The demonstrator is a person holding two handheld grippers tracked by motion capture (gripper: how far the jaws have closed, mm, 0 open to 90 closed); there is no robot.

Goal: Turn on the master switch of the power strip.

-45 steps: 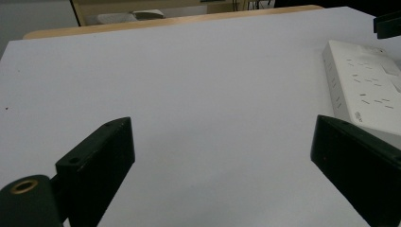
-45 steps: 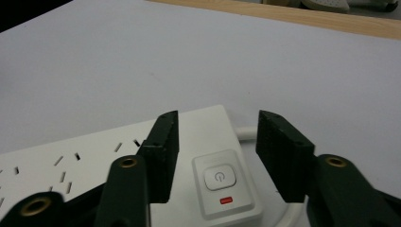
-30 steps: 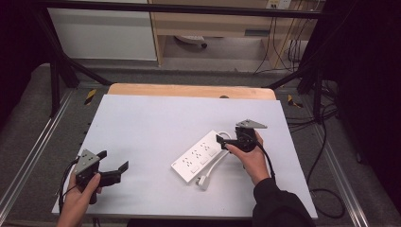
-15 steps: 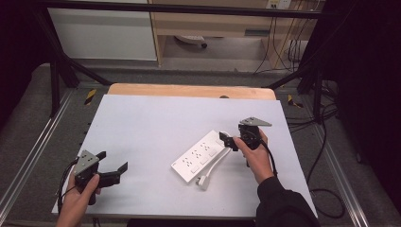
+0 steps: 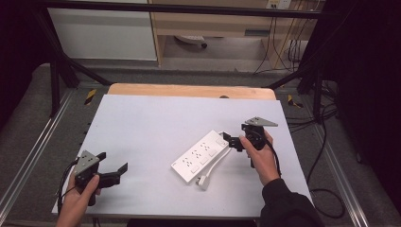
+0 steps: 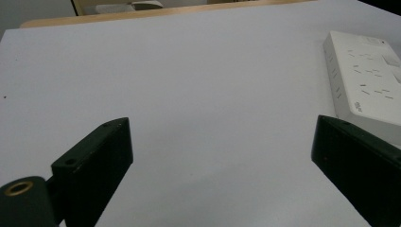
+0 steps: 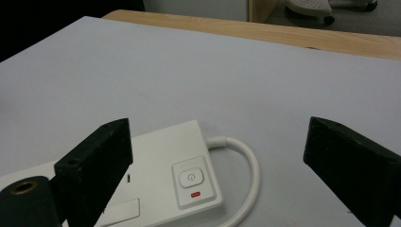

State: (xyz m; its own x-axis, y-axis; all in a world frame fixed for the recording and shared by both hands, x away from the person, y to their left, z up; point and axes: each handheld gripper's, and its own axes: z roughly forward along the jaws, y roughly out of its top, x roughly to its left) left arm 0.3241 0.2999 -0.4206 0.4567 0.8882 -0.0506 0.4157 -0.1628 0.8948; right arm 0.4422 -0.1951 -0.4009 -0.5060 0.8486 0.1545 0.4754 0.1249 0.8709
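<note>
Fingers over white table.

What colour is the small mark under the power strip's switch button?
Red, on the white power strip, clearest in the right gripper view.

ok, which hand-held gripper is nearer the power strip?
Right. The right hand-held gripper sits open at the power strip switch end; the left hand-held gripper is open, well off toward the table's near-left corner.
</note>
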